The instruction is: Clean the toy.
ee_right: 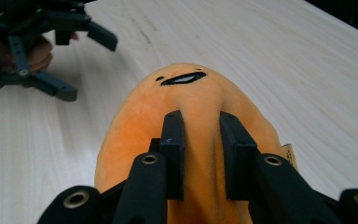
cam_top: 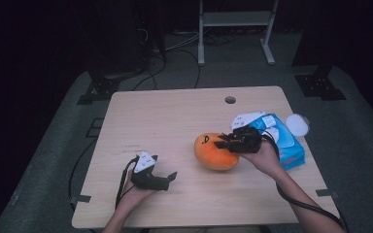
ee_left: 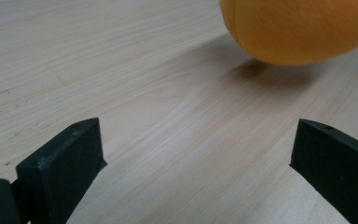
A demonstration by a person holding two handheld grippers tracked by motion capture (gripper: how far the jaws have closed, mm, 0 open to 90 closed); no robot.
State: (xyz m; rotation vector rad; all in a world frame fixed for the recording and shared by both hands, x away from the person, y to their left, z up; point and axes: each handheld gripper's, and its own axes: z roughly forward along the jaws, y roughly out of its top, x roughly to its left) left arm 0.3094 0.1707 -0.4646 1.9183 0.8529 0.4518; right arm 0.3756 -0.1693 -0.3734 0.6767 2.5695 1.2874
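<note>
An orange egg-shaped plush toy (cam_top: 215, 151) with a small black face lies near the middle of the wooden table (cam_top: 175, 116). My right gripper (cam_top: 224, 141) reaches onto it from the right. In the right gripper view its jaws pinch a ridge of the plush toy's (ee_right: 200, 107) fabric, with the right gripper (ee_right: 200, 123) shut on it. My left gripper (cam_top: 171, 178) rests in a hand near the front edge, left of the toy, jaws wide apart. In the left gripper view the left gripper (ee_left: 196, 154) holds nothing, and the toy (ee_left: 303, 28) sits ahead at the upper right.
A blue pack of wipes (cam_top: 280, 138) lies right of the toy, with a round white lid (cam_top: 297, 124) beside it. A cable hole (cam_top: 230, 100) sits near the table's far edge. Black stands and a white frame (cam_top: 235, 29) are on the floor beyond.
</note>
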